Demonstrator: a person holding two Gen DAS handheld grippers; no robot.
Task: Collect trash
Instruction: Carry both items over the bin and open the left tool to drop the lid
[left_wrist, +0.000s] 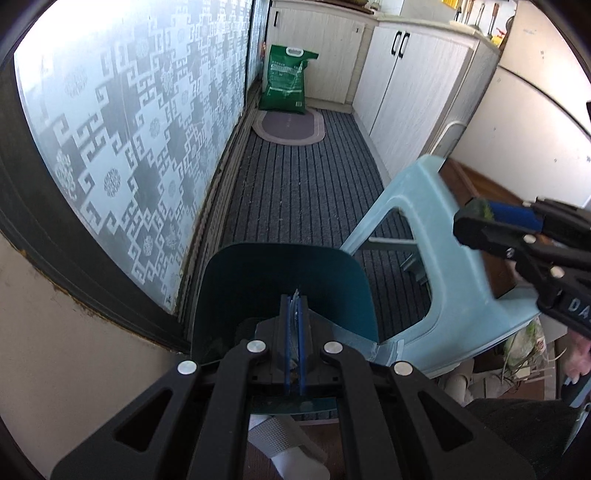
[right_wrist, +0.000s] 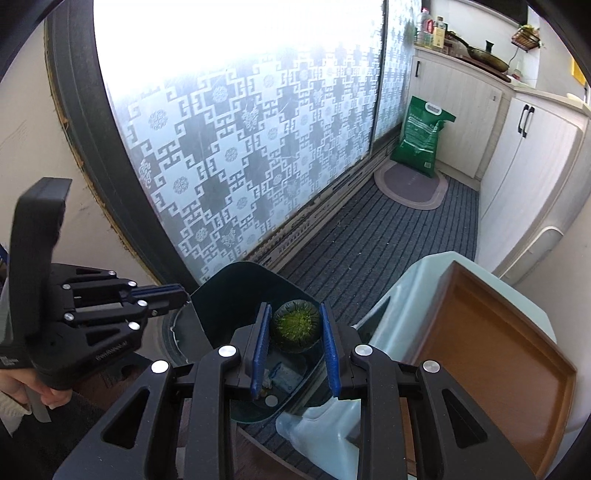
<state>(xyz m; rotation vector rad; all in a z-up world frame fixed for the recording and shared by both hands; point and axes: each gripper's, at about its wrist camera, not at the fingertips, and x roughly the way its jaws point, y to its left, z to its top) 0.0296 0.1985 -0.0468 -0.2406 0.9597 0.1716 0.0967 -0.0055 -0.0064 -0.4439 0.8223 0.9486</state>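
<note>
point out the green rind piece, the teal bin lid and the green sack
green rind piece (right_wrist: 295, 326): right wrist view, on its fuzzy yellow-green centre.
teal bin lid (left_wrist: 258, 273): left wrist view, on its inner face above the fingertips.
green sack (right_wrist: 421, 142): right wrist view, on its printed front.

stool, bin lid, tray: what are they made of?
Stool: light blue molded plastic, matte, with rounded cast edges. Bin lid: dark teal plastic, semi-gloss, thin curved sheet, pinched by the left gripper. Tray: brown, glossy, probably plastic or lacquered wood.

Teal dustpan (right_wrist: 236, 291), pale blue stool (left_wrist: 436, 258)
</note>
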